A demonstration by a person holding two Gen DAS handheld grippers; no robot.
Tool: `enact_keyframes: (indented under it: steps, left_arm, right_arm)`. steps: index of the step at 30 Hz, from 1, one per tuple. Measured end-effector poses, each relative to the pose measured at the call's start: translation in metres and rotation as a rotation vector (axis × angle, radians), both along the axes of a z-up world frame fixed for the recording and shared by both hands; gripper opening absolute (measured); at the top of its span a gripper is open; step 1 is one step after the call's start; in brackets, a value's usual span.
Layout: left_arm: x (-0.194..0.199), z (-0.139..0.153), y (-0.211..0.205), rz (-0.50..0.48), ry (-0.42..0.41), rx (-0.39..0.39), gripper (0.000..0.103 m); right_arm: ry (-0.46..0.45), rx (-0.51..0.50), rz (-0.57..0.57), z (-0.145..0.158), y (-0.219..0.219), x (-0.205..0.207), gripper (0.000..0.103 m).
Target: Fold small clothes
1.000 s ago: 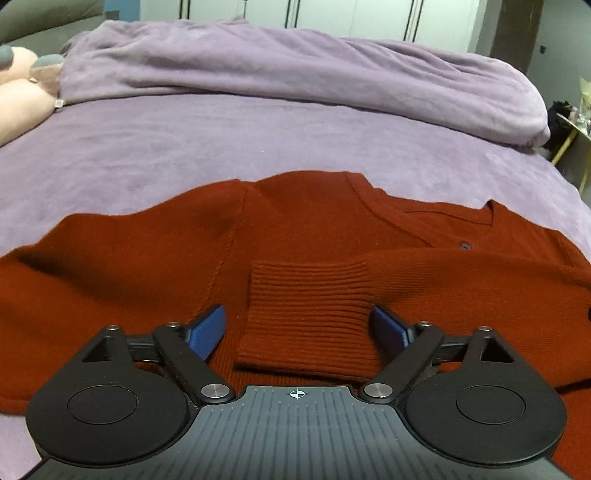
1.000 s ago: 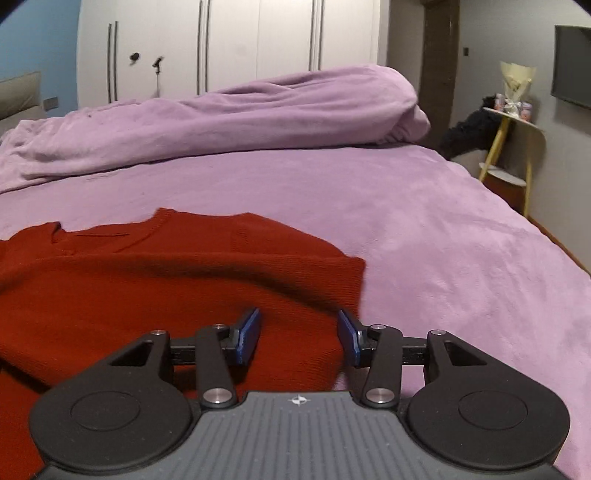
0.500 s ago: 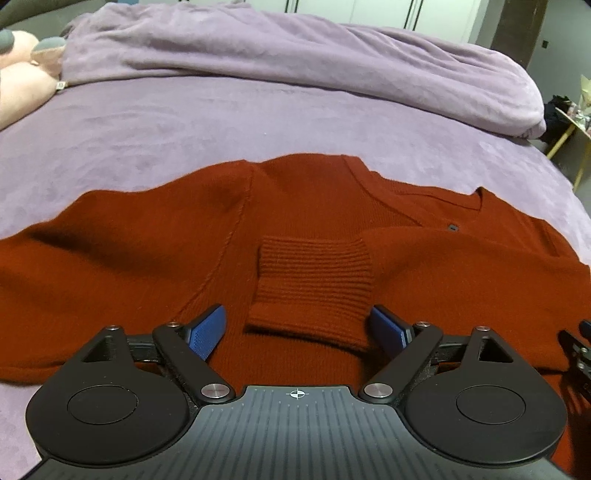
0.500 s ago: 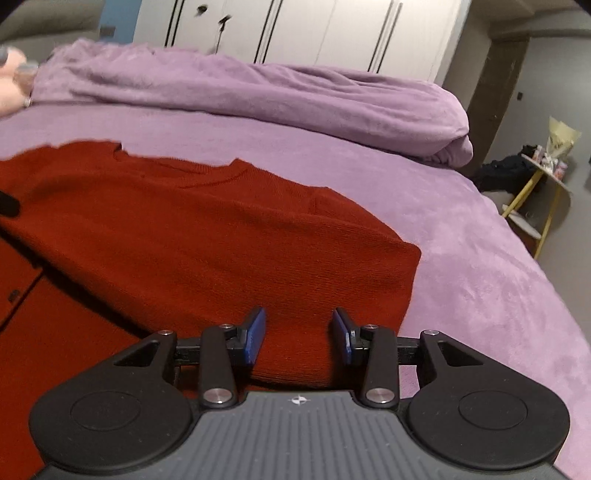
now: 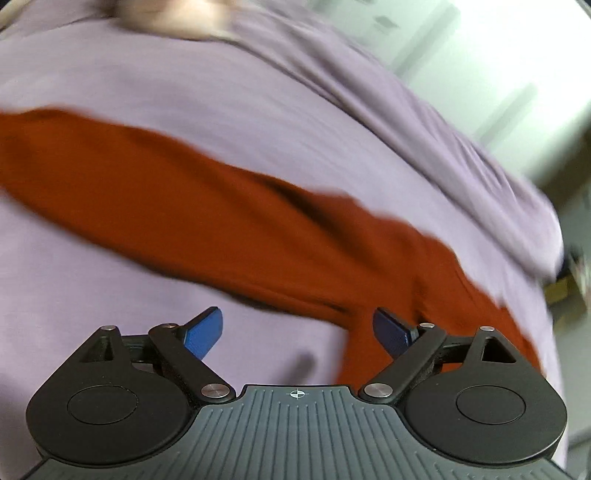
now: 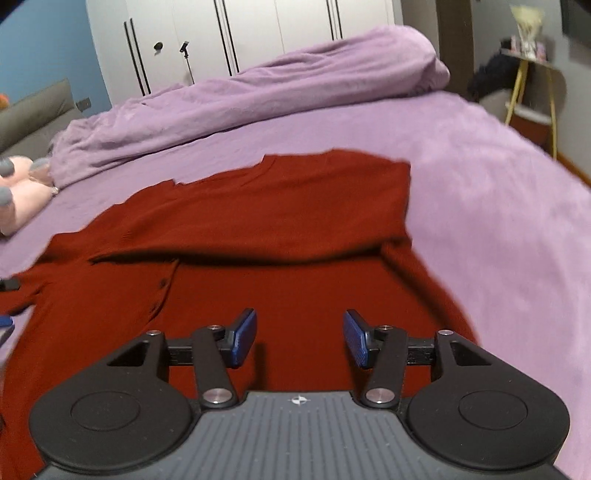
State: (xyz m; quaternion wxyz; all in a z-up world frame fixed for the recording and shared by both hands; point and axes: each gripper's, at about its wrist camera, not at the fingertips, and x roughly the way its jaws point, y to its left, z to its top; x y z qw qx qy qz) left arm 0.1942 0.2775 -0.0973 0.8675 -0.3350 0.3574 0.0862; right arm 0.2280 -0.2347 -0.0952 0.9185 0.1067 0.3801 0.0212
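Since the earlier frames, we note the left gripper (image 5: pixel 297 330) has swung off the folded cuff and rolled, so its view is now tilted and smeared; its jaws stand wide with nothing between them but bare purple bedsheet (image 5: pixel 147 295) and the edge of the red cardigan (image 5: pixel 229 210), untouched. On the right, the right gripper (image 6: pixel 300 339) has just been opening its jaws: they stand apart above the cardigan (image 6: pixel 280 229), gripping nothing. Beyond them, one sleeve lies folded across the cardigan's chest; the garment sits mid-bed, its far edge short of the bunched purple duvet (image 6: pixel 258 99) along the bed's far side. A plush toy (image 6: pixel 22 199) rests at the bed's left edge. Farther off we see white wardrobe doors (image 6: pixel 258 33) and a yellow-legged side table (image 6: pixel 532 85). The cardigan's lower part is hidden by the gripper body; in the left view, blur dissolves all detail.
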Motion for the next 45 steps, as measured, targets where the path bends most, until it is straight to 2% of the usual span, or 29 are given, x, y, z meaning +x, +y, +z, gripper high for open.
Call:
enact_keyframes:
  steps: [2,4,6,8,11,13,16,18,21,24,26,29,33,35,36,37,40,42,45]
  left_arm:
    - [-0.018,-0.011,0.043,0.145,-0.007,-0.096,0.083]
    - [-0.034,-0.022,0.082,0.255,-0.062,-0.224,0.063]
    - [-0.045,-0.03,0.11,0.359,-0.092,-0.295,0.06]
    - [-0.051,-0.039,0.133,0.426,-0.134,-0.346,0.058]
    - [-0.054,-0.054,0.156,0.529,-0.167,-0.444,0.039]
    - [-0.054,-0.062,0.165,0.577,-0.173,-0.486,0.02]
    - [-0.054,-0.068,0.171,0.597,-0.179,-0.511,0.01]
    - [-0.055,-0.066,0.17,0.578,-0.185,-0.477,0.01]
    - [-0.053,-0.05,0.164,0.517,-0.197,-0.366,0.009]
    - [-0.045,-0.019,0.144,0.392,-0.245,-0.251,0.009]
    - [-0.031,0.012,0.118,0.266,-0.28,-0.135,0.009]
    - [-0.005,0.061,0.06,0.05,-0.354,-0.014,0.009]
    - [0.026,0.1,-0.049,-0.259,-0.438,0.052,0.01]
    - [0.034,0.098,-0.105,-0.374,-0.416,0.089,0.024]
    - [0.036,0.09,-0.132,-0.421,-0.395,0.121,0.047]
    - [0.036,0.082,-0.149,-0.435,-0.368,0.14,0.055]
    - [0.031,0.045,-0.17,-0.423,-0.255,0.094,0.053]
    - [0.03,0.026,-0.163,-0.354,-0.158,0.105,0.053]
    - [0.03,0.011,-0.137,-0.268,-0.077,0.116,0.054]
  right_arm:
    - [0.009,0.045,-0.011,-0.002,0.0,-0.007,0.051]
    - [0.023,0.057,-0.008,-0.004,0.004,-0.009,0.051]
    - [0.038,0.048,-0.009,-0.005,0.009,-0.009,0.051]
    - [0.043,0.045,-0.009,-0.005,0.012,-0.008,0.051]
    - [0.047,0.04,-0.011,-0.004,0.016,-0.007,0.051]
    - [0.05,0.033,-0.011,-0.005,0.017,-0.006,0.051]
    - [0.055,0.023,-0.012,-0.007,0.018,-0.006,0.051]
    - [0.055,0.017,-0.011,-0.007,0.018,-0.006,0.051]
    - [0.049,0.024,-0.011,-0.006,0.016,-0.006,0.051]
    - [0.04,0.031,-0.016,-0.006,0.012,-0.007,0.051]
    - [0.036,0.035,-0.023,-0.005,0.008,-0.008,0.051]
    - [0.021,0.047,-0.039,-0.002,0.003,-0.012,0.051]
    - [-0.011,0.063,-0.057,0.004,-0.004,-0.017,0.051]
    - [-0.013,0.071,-0.056,0.006,-0.007,-0.017,0.051]
    - [-0.011,0.071,-0.056,0.007,-0.008,-0.016,0.051]
    - [-0.009,0.071,-0.054,0.008,-0.009,-0.015,0.051]
    - [-0.015,0.086,-0.029,0.012,-0.012,-0.009,0.051]
    - [-0.005,0.121,0.001,0.012,-0.011,0.002,0.051]
    - [0.007,0.207,0.046,0.011,-0.003,0.026,0.051]
